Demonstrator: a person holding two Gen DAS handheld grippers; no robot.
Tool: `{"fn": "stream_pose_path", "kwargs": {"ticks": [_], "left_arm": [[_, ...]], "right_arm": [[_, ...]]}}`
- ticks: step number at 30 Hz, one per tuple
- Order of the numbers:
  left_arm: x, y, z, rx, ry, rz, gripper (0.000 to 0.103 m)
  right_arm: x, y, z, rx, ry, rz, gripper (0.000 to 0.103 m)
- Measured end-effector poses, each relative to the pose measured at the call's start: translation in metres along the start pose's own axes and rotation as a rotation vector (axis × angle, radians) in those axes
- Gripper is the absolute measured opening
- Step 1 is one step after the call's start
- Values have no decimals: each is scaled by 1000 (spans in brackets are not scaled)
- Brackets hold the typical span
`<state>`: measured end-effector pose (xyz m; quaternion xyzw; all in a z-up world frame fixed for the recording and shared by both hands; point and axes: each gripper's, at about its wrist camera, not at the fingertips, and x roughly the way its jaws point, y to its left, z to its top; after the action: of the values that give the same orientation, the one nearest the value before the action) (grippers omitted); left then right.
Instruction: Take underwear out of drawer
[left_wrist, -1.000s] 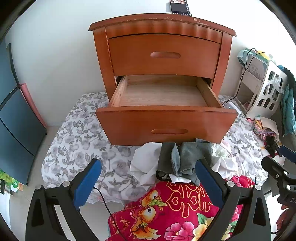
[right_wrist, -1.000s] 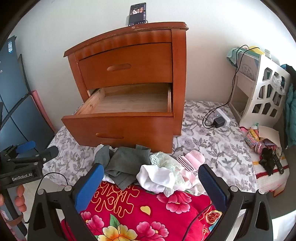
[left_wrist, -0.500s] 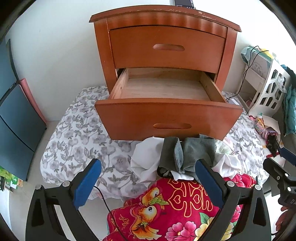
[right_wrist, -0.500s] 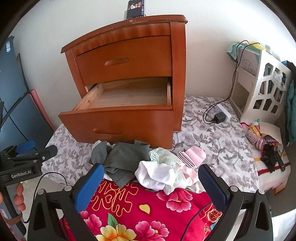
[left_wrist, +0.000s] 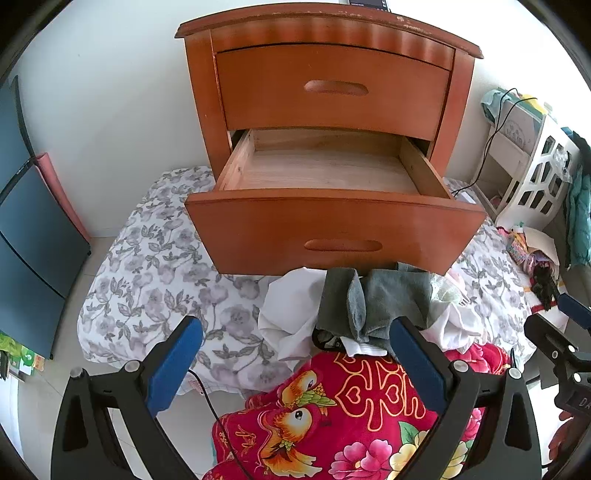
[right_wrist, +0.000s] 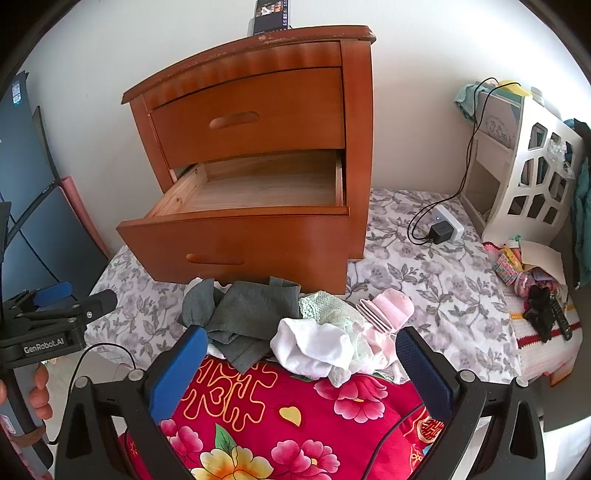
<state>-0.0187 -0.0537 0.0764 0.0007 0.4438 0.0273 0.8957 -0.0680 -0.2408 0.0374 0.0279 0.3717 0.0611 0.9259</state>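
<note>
Both tongs — spread, holding nothing — sit nearer the drawer (left_wrist: 332, 236) than before.

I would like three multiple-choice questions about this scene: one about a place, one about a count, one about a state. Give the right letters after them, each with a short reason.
1. Where does the pile of underwear lie?
A. inside the lower drawer
B. on the bed, in front of the lower drawer
C. on top of the nightstand

2. How many drawers does the nightstand have?
A. one
B. two
C. three

3. What is the state of the lower drawer?
A. pulled out, nothing visible inside
B. pulled out and full
C. pushed shut

Answers:
1 B, the clothes rest on the bedding below the drawer front.
2 B, two fronts with handle slots show.
3 A, only its bare wooden floor shows.
</note>
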Motion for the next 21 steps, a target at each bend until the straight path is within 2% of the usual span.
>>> {"fn": "stream_pose_path", "kwargs": {"ticks": [21], "left_arm": [[8, 4, -1, -9, 27, -6, 101]], "right_arm": [[7, 3, -4, -3, 13, 6, 103]]}}
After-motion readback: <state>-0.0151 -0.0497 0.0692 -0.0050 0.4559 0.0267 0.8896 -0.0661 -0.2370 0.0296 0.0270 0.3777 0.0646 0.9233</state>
